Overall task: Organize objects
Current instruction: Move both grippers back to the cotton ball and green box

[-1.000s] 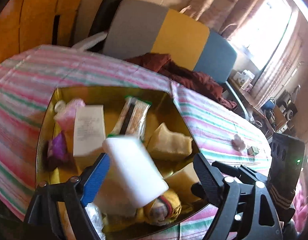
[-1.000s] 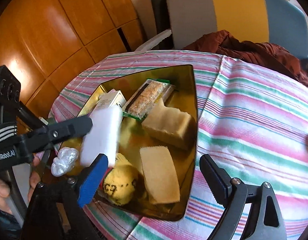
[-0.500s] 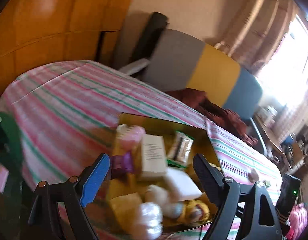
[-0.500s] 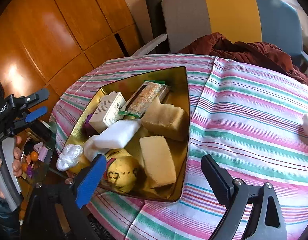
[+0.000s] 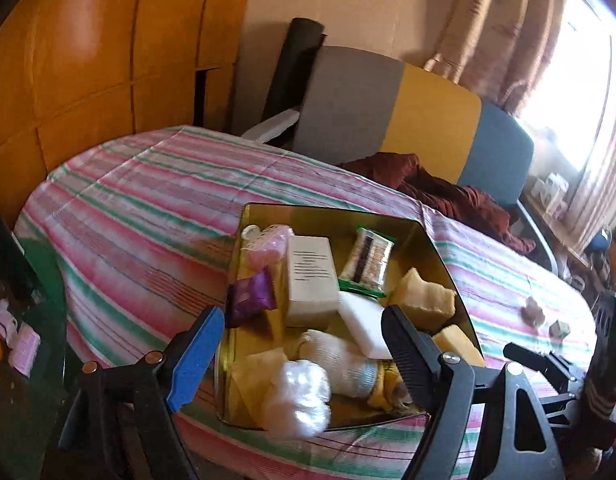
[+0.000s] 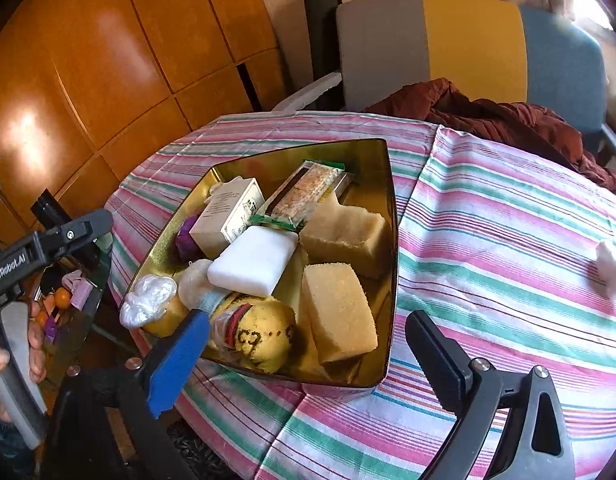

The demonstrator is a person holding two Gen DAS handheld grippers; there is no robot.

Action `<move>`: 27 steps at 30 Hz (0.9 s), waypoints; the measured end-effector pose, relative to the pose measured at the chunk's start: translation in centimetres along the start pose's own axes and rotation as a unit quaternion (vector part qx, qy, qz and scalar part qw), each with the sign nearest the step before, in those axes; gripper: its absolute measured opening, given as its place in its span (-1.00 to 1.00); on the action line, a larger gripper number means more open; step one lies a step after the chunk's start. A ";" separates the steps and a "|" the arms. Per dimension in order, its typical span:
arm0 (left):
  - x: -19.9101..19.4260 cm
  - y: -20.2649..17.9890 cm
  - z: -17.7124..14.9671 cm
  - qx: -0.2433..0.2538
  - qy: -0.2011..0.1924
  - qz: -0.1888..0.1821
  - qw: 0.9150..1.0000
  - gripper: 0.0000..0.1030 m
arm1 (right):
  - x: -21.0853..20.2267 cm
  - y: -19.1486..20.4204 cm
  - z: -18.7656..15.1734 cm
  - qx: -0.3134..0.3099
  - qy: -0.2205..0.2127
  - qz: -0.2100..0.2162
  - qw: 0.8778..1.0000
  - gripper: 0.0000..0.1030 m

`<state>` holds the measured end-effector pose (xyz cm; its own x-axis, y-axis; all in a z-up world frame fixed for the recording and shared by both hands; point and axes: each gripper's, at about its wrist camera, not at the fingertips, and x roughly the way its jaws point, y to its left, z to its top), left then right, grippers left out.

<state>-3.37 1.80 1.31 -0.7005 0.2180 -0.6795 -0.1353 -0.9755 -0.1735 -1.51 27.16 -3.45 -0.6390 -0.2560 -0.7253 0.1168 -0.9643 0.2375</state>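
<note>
A gold tin tray point(image 6: 391, 208) point(image 5: 328, 213) sits on the striped tablecloth, full of objects. A white rectangular sponge point(image 6: 254, 260) point(image 5: 364, 322) lies in its middle, on other items. Around it are a white box point(image 6: 228, 216), a snack bar packet point(image 6: 308, 194), two yellow sponges point(image 6: 338, 312), a yellow toy point(image 6: 260, 334), a purple wrapper point(image 5: 252, 292) and a white plastic wad point(image 6: 148, 300). My left gripper point(image 5: 304, 356) is open and empty, drawn back at the tray's near left edge. My right gripper point(image 6: 308, 356) is open and empty, in front of the tray.
A white cotton wad point(image 6: 610, 266) and a small cube point(image 5: 560, 328) lie on the cloth to the right. A grey, yellow and blue chair point(image 6: 468, 40) with a maroon cloth point(image 6: 500, 116) stands behind the table. A low glass shelf with small items point(image 6: 64, 300) is at the left.
My left gripper let go of the white sponge, which now lies in the tray, and pulled back and to the left. My right gripper drew back slightly.
</note>
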 end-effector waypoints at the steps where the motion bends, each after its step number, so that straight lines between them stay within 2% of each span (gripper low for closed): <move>1: 0.0 -0.6 -0.1 0.009 -0.002 0.000 1.000 0.59 | -0.1 -0.1 0.0 0.002 -0.001 -0.002 1.000 0.92; 10: -0.7 -5.0 -0.4 0.080 -0.011 -0.002 0.997 0.57 | -1.1 -1.1 -0.5 0.017 -0.007 -0.011 1.000 0.93; 27: -0.3 -9.4 -1.5 0.136 0.010 -0.028 0.990 0.57 | -2.8 -5.6 -1.3 0.067 -0.015 -0.047 0.997 0.94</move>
<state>-0.88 11.00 2.07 -0.6731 0.2702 -0.6884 -0.3599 -0.9329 -0.0142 0.63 33.21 -3.58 -0.6657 -0.1616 -0.7285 -0.0459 -0.9655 0.2561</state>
